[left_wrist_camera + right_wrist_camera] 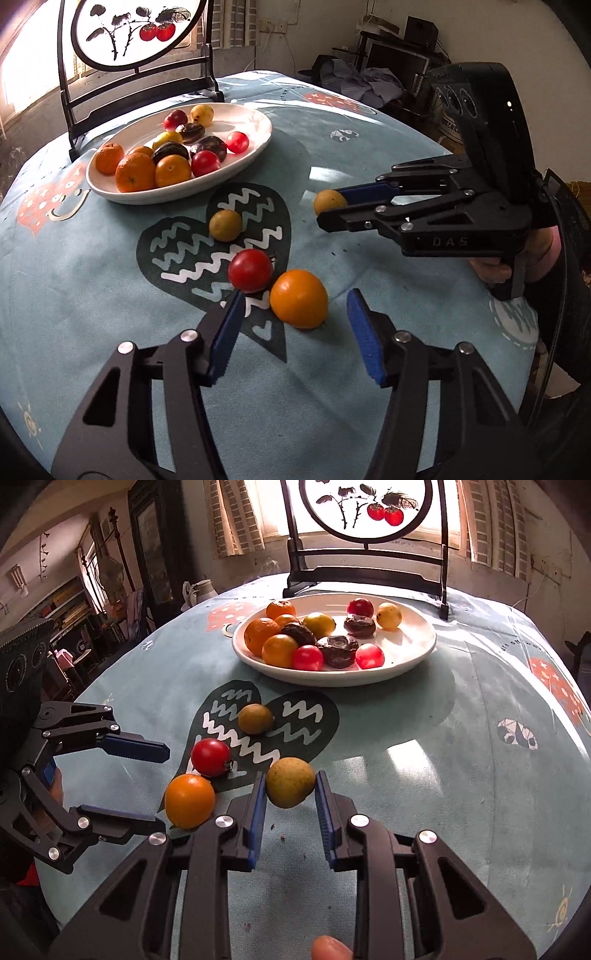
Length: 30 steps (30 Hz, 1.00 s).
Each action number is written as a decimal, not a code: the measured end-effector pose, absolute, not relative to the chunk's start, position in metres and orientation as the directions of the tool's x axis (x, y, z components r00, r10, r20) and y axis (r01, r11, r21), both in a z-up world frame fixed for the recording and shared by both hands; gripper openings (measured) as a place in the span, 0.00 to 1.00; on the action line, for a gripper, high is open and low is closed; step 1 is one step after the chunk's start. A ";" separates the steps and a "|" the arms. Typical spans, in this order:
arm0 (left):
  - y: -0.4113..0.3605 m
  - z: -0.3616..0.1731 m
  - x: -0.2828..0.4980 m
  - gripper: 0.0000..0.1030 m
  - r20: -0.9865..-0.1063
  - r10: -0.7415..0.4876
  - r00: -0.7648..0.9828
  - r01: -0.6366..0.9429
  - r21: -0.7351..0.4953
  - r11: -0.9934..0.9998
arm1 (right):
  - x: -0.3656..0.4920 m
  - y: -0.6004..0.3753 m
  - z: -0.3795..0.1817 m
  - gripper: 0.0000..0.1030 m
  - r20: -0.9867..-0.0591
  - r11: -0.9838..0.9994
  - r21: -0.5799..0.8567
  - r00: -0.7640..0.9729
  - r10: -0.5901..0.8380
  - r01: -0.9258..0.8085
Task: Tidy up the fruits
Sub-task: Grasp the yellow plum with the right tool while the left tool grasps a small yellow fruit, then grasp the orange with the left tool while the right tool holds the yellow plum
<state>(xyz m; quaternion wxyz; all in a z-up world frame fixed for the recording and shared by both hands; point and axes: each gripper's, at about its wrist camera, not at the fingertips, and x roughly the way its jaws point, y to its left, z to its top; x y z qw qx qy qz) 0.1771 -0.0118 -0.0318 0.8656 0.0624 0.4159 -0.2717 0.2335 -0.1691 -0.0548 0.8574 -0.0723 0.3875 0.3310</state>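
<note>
Right hand-held gripper clamped a round yellow-green fruit, left hand-held gripper stood open around a smooth orange tomato, small red tomato just beyond its fingertips

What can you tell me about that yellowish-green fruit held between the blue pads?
The fruit is small, round and dull yellow-green, with a matte, faintly speckled skin. It sits between the ribbed blue pads of the right hand-held gripper, which is shut on it and seems to hold it just above the blue cloth. No other fruit touches it.
</note>
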 end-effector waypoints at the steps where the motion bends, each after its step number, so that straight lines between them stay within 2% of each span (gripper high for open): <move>1: -0.012 -0.033 0.177 0.55 -0.757 -0.419 0.501 0.524 -0.120 0.843 | 0.233 -0.169 -0.055 0.26 -0.714 0.771 0.131 0.480 0.510 -0.624; 4: -0.015 -0.035 0.180 0.55 -0.763 -0.416 0.494 0.525 -0.120 0.843 | 0.234 -0.169 -0.057 0.26 -0.718 0.774 0.126 0.481 0.503 -0.620; 7: -0.019 -0.040 0.184 0.46 -0.778 -0.418 0.469 0.525 -0.135 0.840 | 0.233 -0.169 -0.056 0.26 -0.716 0.777 0.125 0.486 0.501 -0.618; 16: -0.031 -0.051 0.194 0.41 -0.805 -0.360 0.472 0.492 -0.098 0.865 | 0.231 -0.167 -0.056 0.26 -0.716 0.777 0.109 0.493 0.494 -0.620; 19: -0.032 -0.054 0.195 0.37 -0.808 -0.341 0.481 0.478 -0.084 0.874 | 0.230 -0.166 -0.055 0.26 -0.715 0.777 0.097 0.500 0.489 -0.622; 30: -0.035 -0.053 0.191 0.36 -0.803 -0.317 0.505 0.477 -0.047 0.878 | 0.231 -0.167 -0.056 0.26 -0.719 0.784 0.089 0.505 0.477 -0.614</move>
